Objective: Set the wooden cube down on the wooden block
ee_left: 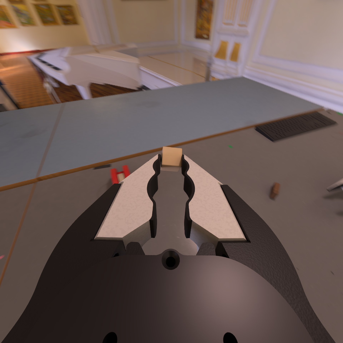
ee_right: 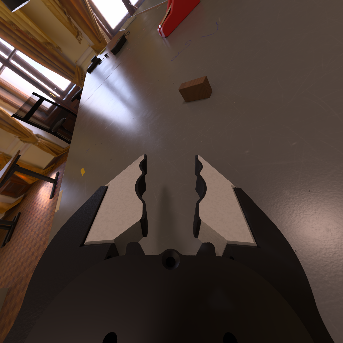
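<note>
wooden cube (ee_left: 171,156) is up off the table, pinched right at the tips of the left gripper (ee_left: 171,161), a pale little block with its top poking above the jaws. grip looks shallow, only the very ends of the fingers are on it, so no sudden swings here.

the wooden block (ee_left: 275,190), darker brown, lies flat on the grey table (ee_left: 241,194) off to the right and a bit nearer than the cube in the left wrist view, well apart from it. the right wrist view has the same block (ee_right: 195,89) out ahead, far of the right gripper (ee_right: 170,161), whose jaws are spread wide with nothing between them.

a red object (ee_left: 119,173) sits on the table just left of the left gripper's fingers, and a dark keyboard (ee_left: 295,126) lies far right.

so the job now, as i read it: carry the cube rightward, keep it level, centre it over the block's broad top face, lower until it touches, and only then let the jaws part. the block's top looks small, so an off-centre drop could tip the cube off the edge.
</note>
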Controlling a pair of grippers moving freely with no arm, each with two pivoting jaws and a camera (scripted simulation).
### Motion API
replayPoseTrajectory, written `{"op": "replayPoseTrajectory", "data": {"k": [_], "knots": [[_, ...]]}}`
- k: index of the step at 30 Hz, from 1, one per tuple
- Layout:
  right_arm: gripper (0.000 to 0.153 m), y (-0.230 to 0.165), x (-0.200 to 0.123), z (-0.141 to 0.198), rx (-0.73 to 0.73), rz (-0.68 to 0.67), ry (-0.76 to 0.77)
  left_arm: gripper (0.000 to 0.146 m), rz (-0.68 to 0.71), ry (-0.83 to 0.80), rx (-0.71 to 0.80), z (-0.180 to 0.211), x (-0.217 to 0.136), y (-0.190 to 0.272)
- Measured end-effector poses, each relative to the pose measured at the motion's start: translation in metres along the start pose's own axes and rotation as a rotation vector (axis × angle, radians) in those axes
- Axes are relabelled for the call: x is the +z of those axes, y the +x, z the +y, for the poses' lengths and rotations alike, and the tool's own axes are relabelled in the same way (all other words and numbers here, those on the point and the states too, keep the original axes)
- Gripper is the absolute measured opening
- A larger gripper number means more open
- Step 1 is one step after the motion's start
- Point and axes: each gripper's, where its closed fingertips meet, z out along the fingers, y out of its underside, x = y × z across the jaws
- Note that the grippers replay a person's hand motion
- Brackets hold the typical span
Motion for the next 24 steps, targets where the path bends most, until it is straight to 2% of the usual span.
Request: {"op": "replayPoseTrajectory", "data": {"k": [3, 8, 13, 17, 24], "knots": [[0.052, -0.001, -0.001, -0.001, -0.008, -0.001, 0.011, 0.020, 0.136, -0.084, 0.052, 0.019, 0.029, 0.059], [0.052, -0.004, -0.004, -0.002, -0.021, -0.008, 0.029, 0.020, 0.334, -0.220, -0.017, 0.096, 0.085, 0.132], [0.052, -0.006, -0.003, -0.001, -0.028, -0.021, 0.022, 0.020, 0.442, -0.393, -0.006, 0.156, 0.134, 0.192], [0.052, -0.007, -0.003, -0.001, -0.038, -0.023, 0.020, 0.020, 0.493, -0.504, 0.077, 0.181, 0.168, 0.243], [0.052, -0.007, -0.006, -0.003, -0.048, -0.014, 0.045, 0.020, 0.572, -0.580, 0.148, 0.204, 0.208, 0.319]]}}
